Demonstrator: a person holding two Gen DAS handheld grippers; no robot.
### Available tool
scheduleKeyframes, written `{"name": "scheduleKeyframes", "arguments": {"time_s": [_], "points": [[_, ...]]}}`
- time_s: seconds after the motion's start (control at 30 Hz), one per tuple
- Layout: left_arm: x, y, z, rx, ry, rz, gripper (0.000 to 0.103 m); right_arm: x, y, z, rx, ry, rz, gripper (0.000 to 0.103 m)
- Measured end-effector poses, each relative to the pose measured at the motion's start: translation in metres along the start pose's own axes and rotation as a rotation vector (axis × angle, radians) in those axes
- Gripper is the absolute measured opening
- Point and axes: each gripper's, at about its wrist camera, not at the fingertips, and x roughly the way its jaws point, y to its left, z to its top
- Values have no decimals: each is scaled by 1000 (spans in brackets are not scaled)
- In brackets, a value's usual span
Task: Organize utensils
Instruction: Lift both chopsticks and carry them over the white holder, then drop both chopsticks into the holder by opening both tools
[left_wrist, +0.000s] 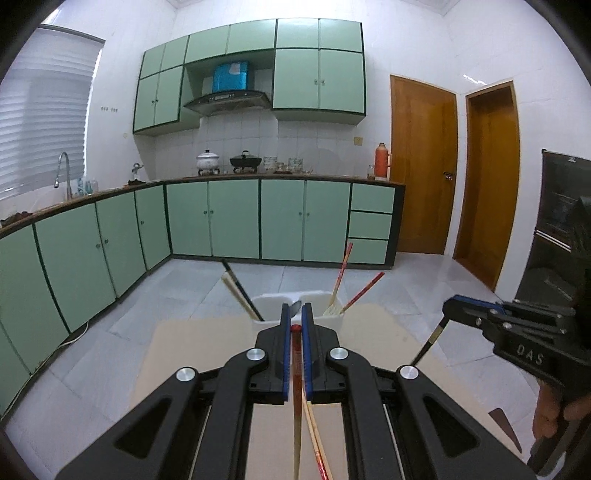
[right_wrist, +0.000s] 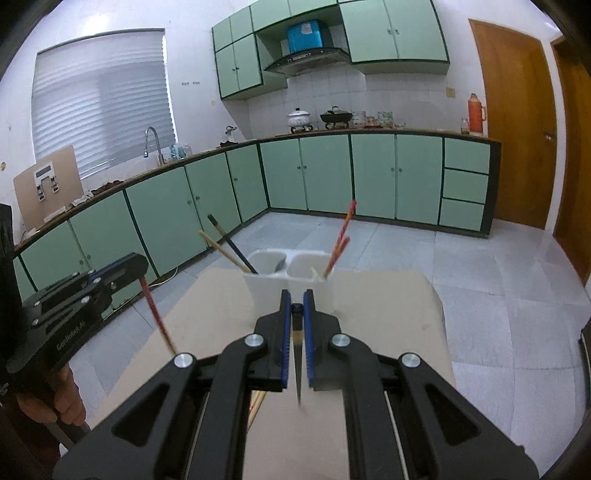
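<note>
A white two-compartment utensil holder (left_wrist: 321, 297) (right_wrist: 295, 271) stands at the table's far edge. Its left compartment holds a black chopstick, a bamboo one and a spoon; its right holds red chopsticks (right_wrist: 341, 240). My left gripper (left_wrist: 296, 314) is shut on a red chopstick (left_wrist: 295, 369), held just short of the holder; it also shows in the right wrist view (right_wrist: 122, 264). My right gripper (right_wrist: 296, 299) is shut on a black chopstick (right_wrist: 298, 365); in the left wrist view it (left_wrist: 448, 306) hovers to the right with the stick (left_wrist: 428, 343) hanging down.
A beige table (right_wrist: 388, 314) carries the holder. Another red-patterned chopstick (left_wrist: 317, 443) lies on it below my left gripper. A brown pointed object (left_wrist: 506, 428) lies at the table's right. Green kitchen cabinets (left_wrist: 221, 218) and grey tiled floor lie beyond.
</note>
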Motion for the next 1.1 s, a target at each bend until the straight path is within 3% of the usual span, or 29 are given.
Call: {"name": "scheduleKeyframes", "arguments": {"time_s": [0.5, 0.87, 1.1], "points": [[-5, 6, 48, 28, -106, -34, 5, -11, 4, 75, -80, -74, 67, 6], [21, 13, 115, 50, -211, -31, 5, 15, -4, 143, -83, -151, 58, 6], [54, 19, 142, 58, -243, -19, 5, 45, -9, 173, -100, -176, 44, 6]]}}
